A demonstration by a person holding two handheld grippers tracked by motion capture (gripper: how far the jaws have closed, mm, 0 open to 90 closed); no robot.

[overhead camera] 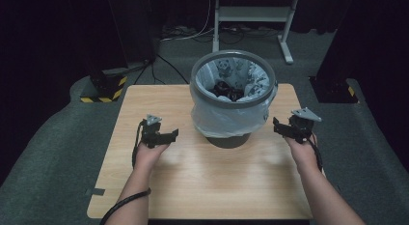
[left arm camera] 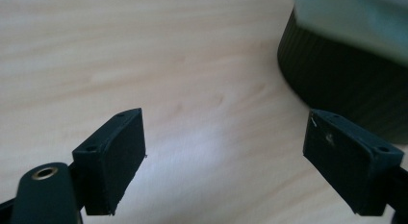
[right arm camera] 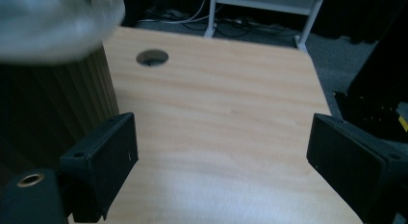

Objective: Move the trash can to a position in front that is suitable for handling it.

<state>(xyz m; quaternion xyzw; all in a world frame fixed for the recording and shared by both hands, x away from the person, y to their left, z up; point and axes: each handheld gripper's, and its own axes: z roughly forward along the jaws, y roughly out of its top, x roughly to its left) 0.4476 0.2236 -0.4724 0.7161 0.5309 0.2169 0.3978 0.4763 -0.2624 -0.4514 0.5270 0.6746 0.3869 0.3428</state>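
Bin [overhead camera: 226,138] stands mid-table toward the far edge, its clear liner [overhead camera: 231,116] folded over the rim, dark scraps inside. You hold the left gripper [overhead camera: 166,136] and right gripper [overhead camera: 279,126] flanking it, both jaws apart and empty, likely placed to take the liner from two sides. Table [overhead camera: 202,181] bare in front.
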